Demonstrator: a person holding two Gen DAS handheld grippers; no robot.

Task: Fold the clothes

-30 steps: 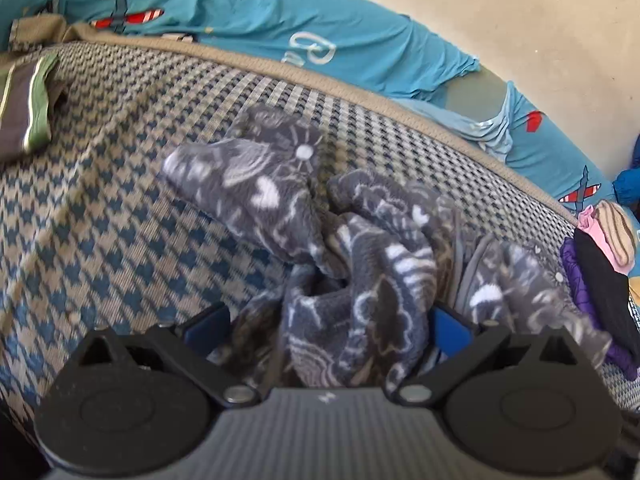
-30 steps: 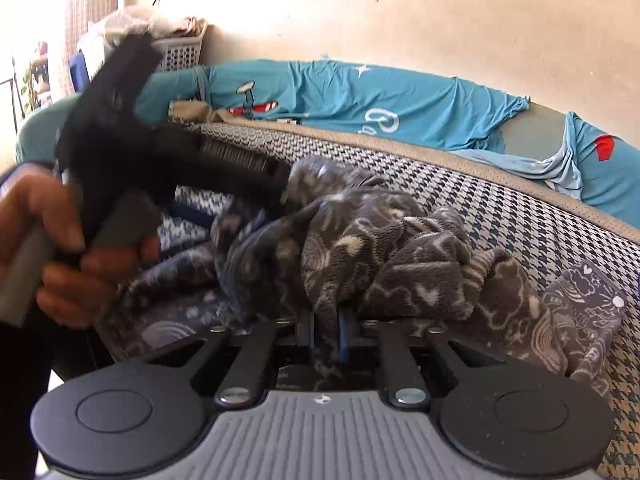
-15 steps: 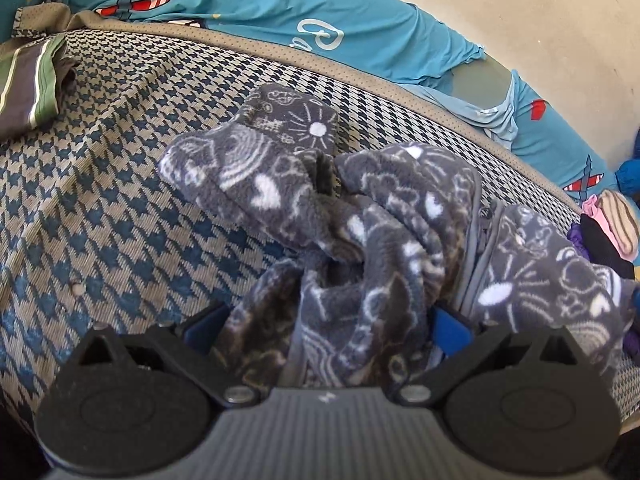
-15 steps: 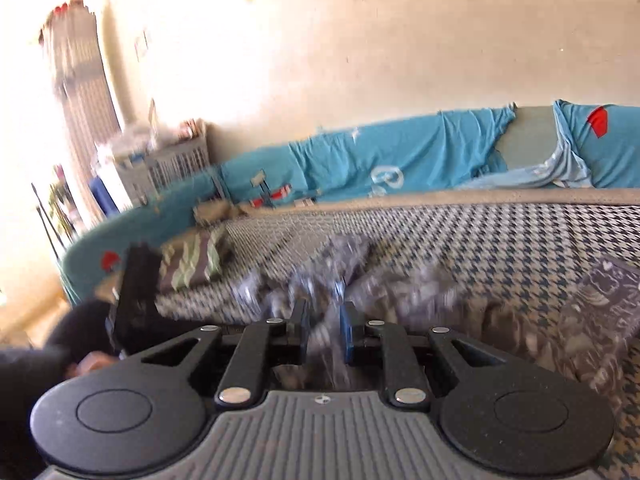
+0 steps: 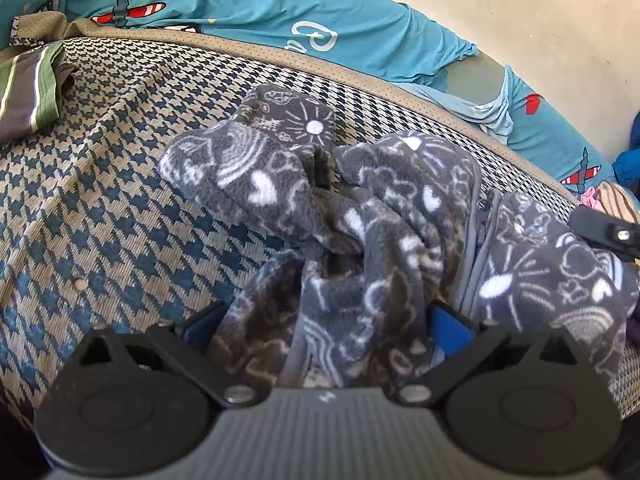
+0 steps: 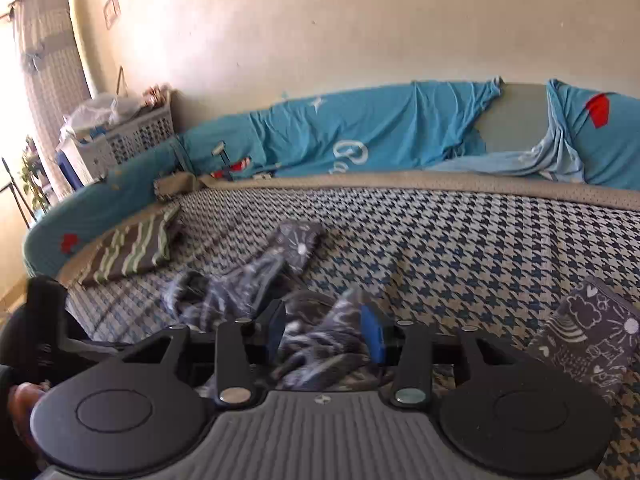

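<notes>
I have the grey patterned fleece garment bunched up on the houndstooth-covered bed, roughly in the middle of it, with its zipper showing on the side nearer my right. My left gripper has a thick wad of that fleece filling the gap between its blue pads, and I read it as clenched on the cloth, jaws held fairly wide by the bulk. My right gripper is opening its jaws; fleece lies between the pads, blurred, but they no longer seem to press on it, so I take that side as released. A second piece in the same print lies apart at the right edge of the right wrist view, and a striped folded item sits well away toward the far left of the bed. To do this step well, I judge I should keep the left hold steady as an anchor while the right clears the cloth fully, then look for a proper edge, a hem or the zipper line, instead of grabbing another handful. A clean corner grip would let me spread the garment flat before any fold. The risk I see is the right pads snagging loose fleece and dragging the heap sideways.
</notes>
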